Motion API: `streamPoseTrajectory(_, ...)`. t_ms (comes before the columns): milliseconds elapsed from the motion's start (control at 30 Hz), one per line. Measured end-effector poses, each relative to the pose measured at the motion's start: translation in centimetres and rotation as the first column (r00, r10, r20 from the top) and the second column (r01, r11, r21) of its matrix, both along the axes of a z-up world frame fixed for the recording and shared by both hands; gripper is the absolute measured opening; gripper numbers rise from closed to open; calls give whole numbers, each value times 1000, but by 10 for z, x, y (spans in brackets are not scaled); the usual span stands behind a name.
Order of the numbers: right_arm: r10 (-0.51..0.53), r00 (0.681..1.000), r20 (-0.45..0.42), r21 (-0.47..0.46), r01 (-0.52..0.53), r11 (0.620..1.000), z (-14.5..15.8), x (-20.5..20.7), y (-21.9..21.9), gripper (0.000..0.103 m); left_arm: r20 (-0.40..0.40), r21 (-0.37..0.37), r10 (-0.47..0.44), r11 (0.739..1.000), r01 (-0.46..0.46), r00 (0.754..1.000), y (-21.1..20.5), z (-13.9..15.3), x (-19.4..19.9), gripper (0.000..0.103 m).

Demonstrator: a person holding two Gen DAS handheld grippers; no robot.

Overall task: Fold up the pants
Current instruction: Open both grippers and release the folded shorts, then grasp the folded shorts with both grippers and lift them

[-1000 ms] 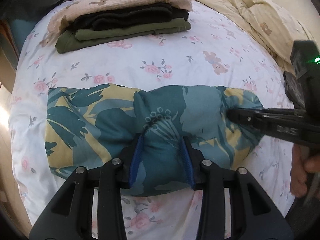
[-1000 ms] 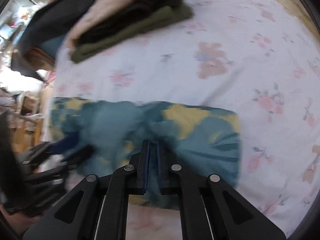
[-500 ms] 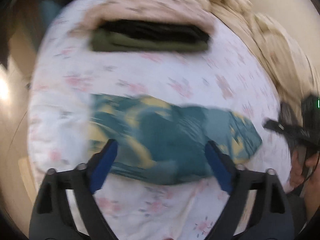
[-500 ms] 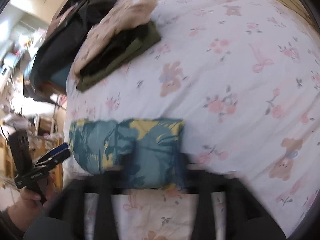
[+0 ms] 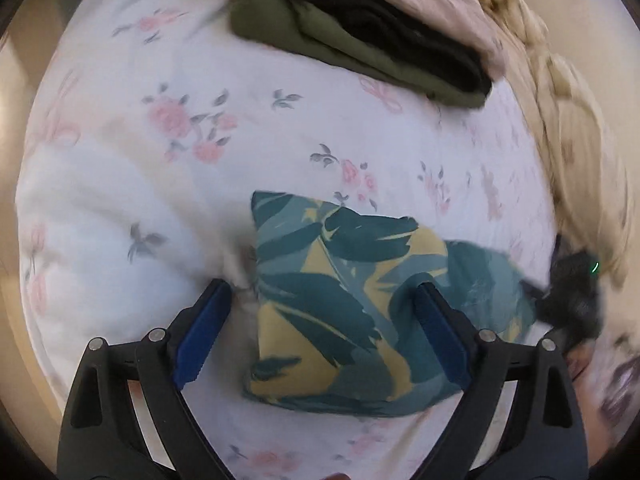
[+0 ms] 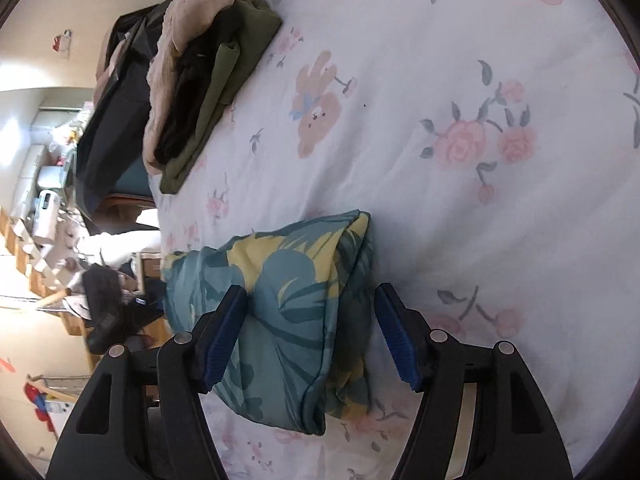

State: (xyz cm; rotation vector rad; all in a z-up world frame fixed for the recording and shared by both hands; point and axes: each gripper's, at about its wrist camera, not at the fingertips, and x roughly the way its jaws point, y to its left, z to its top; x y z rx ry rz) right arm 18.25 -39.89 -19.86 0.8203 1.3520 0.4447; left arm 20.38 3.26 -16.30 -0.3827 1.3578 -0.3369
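The folded pants (image 5: 352, 312), teal with a yellow leaf print, lie as a compact bundle on the floral bed sheet (image 5: 200, 152). They also show in the right wrist view (image 6: 288, 316). My left gripper (image 5: 324, 332) is open, its blue pads spread wide on either side of the bundle's near part. My right gripper (image 6: 312, 336) is open too, with its blue pads on both sides of the bundle and holding nothing. The right gripper shows blurred at the bundle's right end in the left wrist view (image 5: 568, 300).
A stack of folded clothes (image 5: 360, 40), olive, black and beige, lies further back on the bed; it also shows in the right wrist view (image 6: 200, 80). A crumpled cream blanket (image 5: 568, 120) runs along the right. The bed edge and room furniture (image 6: 52, 220) are at the left.
Both grippers, shut on the pants a second ago, have opened and let go. The long folded strip now lies folded over into a shorter, thicker bundle.
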Motion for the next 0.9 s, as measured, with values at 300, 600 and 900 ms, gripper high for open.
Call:
streamPoseTrajectory(300,133,989,62,-30,-131,991,2,4,32,58,60,-30,-124,992,126,990,-21,7,-1,77)
streamPoseTrajectory(600,175,974,148,-108,-160,981,18,-3,43,11,94,-39,-141,989,145,986,-34,12,-6,12)
streamPoseTrajectory(900,120,956,266,-70,-105,992,59,-10,35,9,245,-85,-71,992,94,967,-20,59,-28,11)
